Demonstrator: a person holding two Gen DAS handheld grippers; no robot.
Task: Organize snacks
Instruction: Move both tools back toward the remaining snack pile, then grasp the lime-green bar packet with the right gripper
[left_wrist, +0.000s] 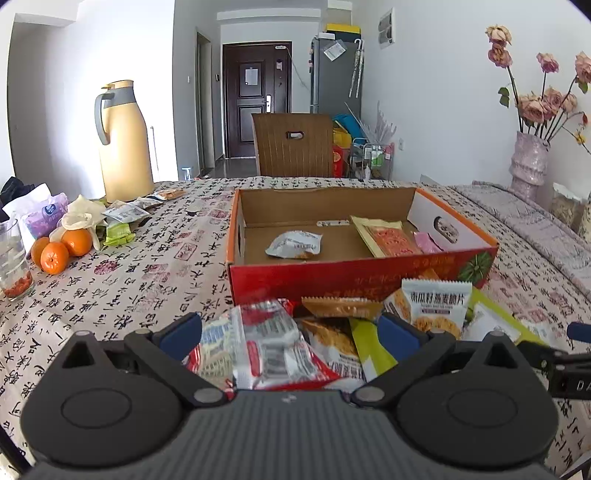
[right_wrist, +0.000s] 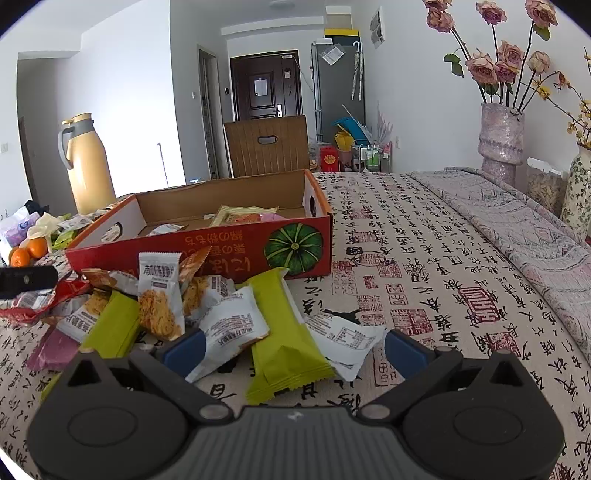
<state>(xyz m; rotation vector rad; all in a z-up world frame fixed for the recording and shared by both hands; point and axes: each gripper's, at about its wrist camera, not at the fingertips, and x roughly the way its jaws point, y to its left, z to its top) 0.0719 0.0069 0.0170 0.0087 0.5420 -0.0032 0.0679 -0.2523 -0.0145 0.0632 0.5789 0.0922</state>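
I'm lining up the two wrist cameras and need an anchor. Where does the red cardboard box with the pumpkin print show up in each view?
Left wrist view: the red cardboard box sits centre frame, just beyond the snack pile, pumpkin print at its right end.
Right wrist view: the box lies left of centre, behind the pile, pumpkin print facing the camera.
Shared landmark: the yellow thermos jug, behind and left of the box.

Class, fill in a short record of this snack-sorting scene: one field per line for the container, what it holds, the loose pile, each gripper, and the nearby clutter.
container: open red cardboard box on the patterned tablecloth
inside box: a few packets, including a silver packet
loose pile: snack packets in front of the box
left gripper: open, over a red-and-white packet
right gripper: open, over a green packet
clutter: oranges, yellow thermos
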